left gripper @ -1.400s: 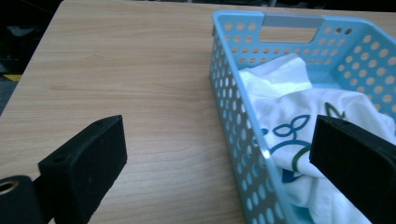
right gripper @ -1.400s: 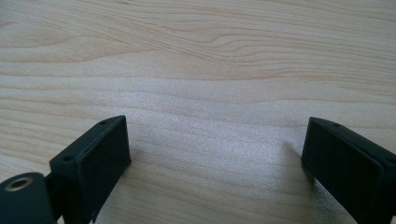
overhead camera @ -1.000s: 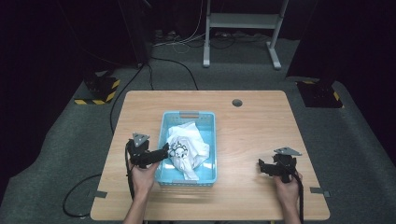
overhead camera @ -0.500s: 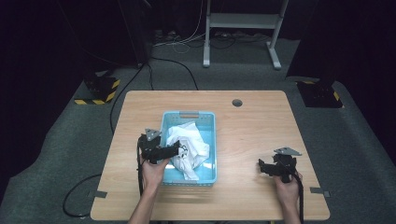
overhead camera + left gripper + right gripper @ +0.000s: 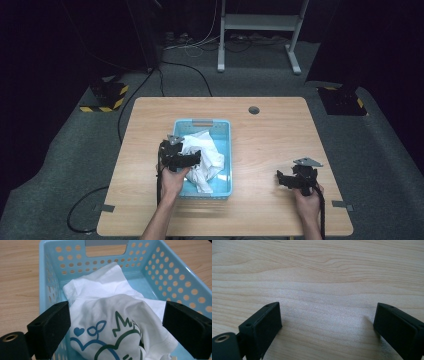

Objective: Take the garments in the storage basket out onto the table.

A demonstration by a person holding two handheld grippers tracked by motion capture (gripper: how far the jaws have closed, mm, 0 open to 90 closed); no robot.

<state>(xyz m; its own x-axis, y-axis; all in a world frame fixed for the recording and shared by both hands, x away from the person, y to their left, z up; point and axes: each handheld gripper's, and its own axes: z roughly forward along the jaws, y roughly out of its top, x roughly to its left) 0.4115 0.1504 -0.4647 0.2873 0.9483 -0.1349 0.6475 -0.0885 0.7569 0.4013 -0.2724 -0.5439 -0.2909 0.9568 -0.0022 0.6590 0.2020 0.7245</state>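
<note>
Your left hand-held gripper (image 5: pixel 112 322) hangs wide open over the white shirt (image 5: pixel 112 315); drop lower toward 12 o'clock, then pinch a thick fold.

— What is lying in the light blue basket (image 5: pixel 175 272)?

— A white T-shirt (image 5: pixel 110 315) is lying crumpled inside it, bunching up into a loose heap and covering most of the basket's floor. A print in blue and dark green is facing up: a small heart, a sprout, a jagged crown-like outline.

— And the basket itself?

— It is sitting upright, its perforated walls and handle slot showing around the T-shirt.
</note>
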